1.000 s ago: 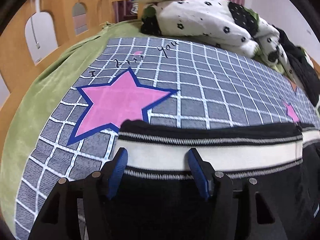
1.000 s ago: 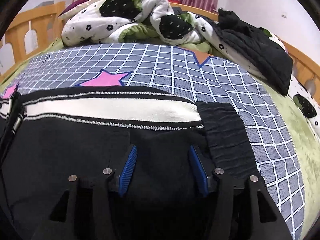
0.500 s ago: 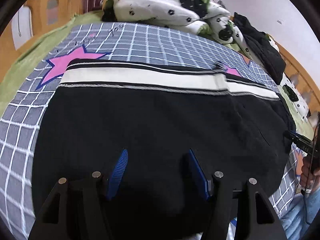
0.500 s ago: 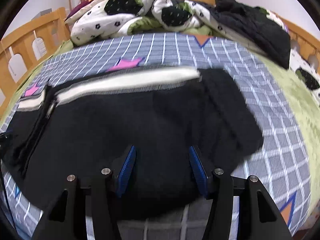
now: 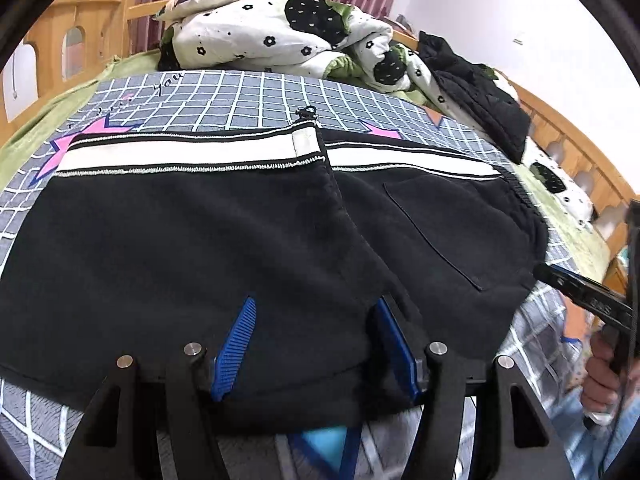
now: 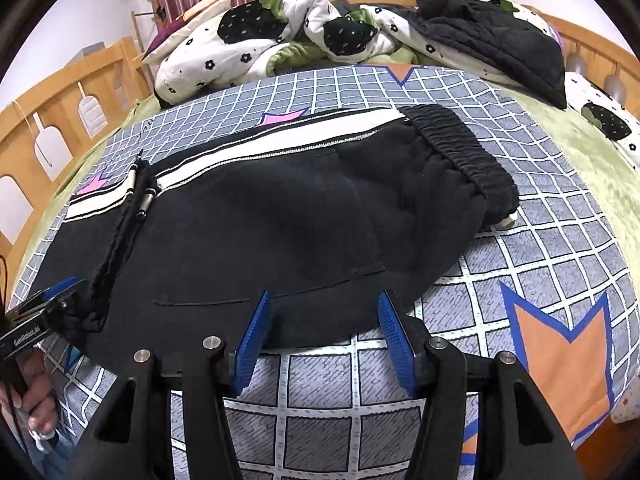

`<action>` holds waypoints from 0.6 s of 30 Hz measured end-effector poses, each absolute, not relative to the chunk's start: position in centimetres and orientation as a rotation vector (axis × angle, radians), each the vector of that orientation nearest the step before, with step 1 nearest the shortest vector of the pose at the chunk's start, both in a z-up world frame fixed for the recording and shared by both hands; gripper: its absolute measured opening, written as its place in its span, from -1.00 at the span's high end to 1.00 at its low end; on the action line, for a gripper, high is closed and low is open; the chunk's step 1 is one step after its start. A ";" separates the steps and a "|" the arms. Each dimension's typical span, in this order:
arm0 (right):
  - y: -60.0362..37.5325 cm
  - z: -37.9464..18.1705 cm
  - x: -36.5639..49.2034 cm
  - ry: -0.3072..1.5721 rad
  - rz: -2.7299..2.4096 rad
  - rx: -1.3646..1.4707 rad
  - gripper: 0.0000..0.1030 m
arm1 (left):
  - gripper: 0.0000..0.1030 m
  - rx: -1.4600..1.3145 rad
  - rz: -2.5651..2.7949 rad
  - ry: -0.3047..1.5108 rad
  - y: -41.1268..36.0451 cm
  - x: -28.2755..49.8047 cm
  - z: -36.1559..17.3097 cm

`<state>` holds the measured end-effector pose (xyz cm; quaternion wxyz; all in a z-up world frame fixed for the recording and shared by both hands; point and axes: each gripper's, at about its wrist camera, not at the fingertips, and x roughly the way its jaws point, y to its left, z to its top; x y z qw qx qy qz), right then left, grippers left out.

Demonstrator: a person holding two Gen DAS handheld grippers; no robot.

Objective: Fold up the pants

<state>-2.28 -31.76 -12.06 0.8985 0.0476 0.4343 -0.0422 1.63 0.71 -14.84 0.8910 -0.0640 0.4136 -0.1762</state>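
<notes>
Black pants [image 5: 192, 236] with a white side stripe [image 5: 180, 155] lie folded on the grey checked bed cover [image 5: 248, 96]; the leg end overlaps the waist part. They also show in the right wrist view [image 6: 272, 220], with the elastic waistband [image 6: 464, 152] at the right. My left gripper [image 5: 314, 344] is open, low over the near edge of the pants. My right gripper [image 6: 324, 340] is open at the pants' near edge, over the cover. Neither holds fabric.
A bunched black-and-white floral quilt [image 5: 280, 40] and a dark jacket [image 6: 488, 36] lie at the far end of the bed. A wooden bed rail [image 6: 52, 108] runs along the left and another [image 5: 568, 136] along the right. Green sheet [image 6: 592, 152] lies beside the cover.
Both grippers have pulled back toward the near edge of the bed and away from the stripe. More of the folded pants is now in view. Both stay open.
</notes>
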 end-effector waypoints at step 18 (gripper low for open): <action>-24.9 -8.4 -0.4 0.743 -0.028 -0.013 -0.07 | -0.25 -0.373 -0.159 0.798 16.4 -4.2 -15.0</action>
